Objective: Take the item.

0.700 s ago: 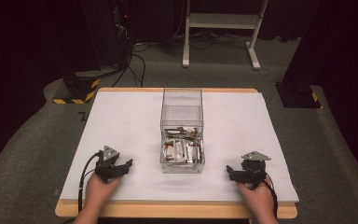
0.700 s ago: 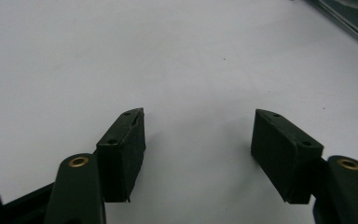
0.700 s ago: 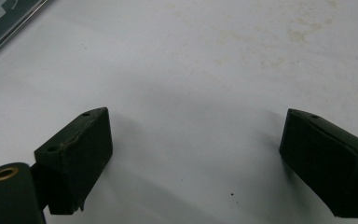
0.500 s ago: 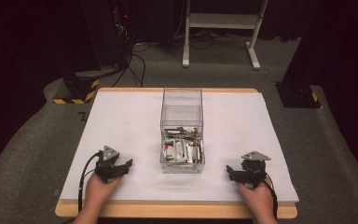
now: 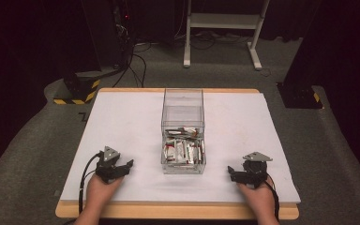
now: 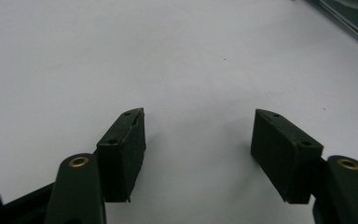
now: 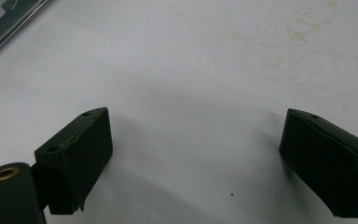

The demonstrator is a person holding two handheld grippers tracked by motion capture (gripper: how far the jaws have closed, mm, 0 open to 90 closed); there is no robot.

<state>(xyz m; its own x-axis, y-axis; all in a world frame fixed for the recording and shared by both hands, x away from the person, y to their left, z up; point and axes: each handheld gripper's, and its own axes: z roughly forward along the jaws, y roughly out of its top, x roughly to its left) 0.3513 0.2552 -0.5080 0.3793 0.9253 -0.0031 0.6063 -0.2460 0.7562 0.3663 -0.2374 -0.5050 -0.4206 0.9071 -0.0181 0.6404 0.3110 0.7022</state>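
Looking down from the high view, nothing much has changed compared with the earlier frames: both hands sit in the same spots near the front edge of the desk (image 5: 122, 117), which has a white sheet over it. The left gripper (image 5: 127, 165) rests on the sheet to the left of the clear box (image 5: 183, 112), and the right gripper (image 5: 231, 172) rests to the right of it, each well apart from the box. That box stands in the middle of the desk, long side running away from the person, and its near half holds a pile of small packets (image 5: 183, 152) with red and white wrappers. The far half looks bare from here. Neither gripper touches the box or the packets, and the box hasn't shifted either.

Over in the left gripper view, the two black fingers (image 6: 121, 154) stand wide apart with only white sheet between them, so that gripper is open and holding nothing. A dark edge of the box peeks in at the top right corner.

Same story in the right gripper view: its fingers (image 7: 74, 154) are spread wide over bare sheet, open, nothing gripped. You can spot some faint yellowish stains (image 7: 279, 37) on the sheet up ahead, and a sliver of the box at the top left corner.
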